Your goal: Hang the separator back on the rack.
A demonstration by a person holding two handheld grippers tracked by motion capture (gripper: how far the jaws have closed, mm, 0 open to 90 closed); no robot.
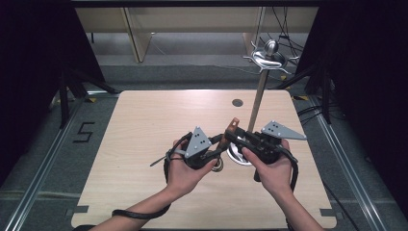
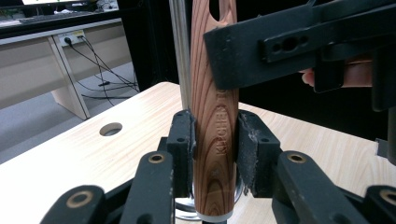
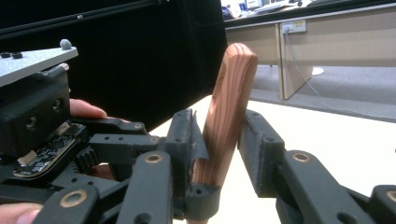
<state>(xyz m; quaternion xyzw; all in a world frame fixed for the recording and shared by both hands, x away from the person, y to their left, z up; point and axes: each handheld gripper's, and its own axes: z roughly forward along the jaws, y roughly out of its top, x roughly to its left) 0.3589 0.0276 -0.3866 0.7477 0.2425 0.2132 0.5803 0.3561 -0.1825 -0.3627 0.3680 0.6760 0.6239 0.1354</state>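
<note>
both forearms come in from the bottom of the high view, each hand holding one gripper over the near middle of the wooden table. the left gripper and right gripper meet around one wooden handle, which stands just beside the round base of a metal stand. that stand's pole rises to a hooked top with one shiny utensil hung on it. count here: two grippers, one stand, one handle, one round hole in the tabletop.

left gripper view: its jaws are pressed onto the lower handle, pads touching the wood on both sides, with the stand's steel pole right behind. the other gripper crosses in front, higher up.

right gripper view: the handle stands tilted between the jaws; the left pad touches it, the right pad looks slightly apart, so i cannot tell if it truly grips.

judging from this, the tool is lifted and held; hanging it on the stand is still to do.
</note>
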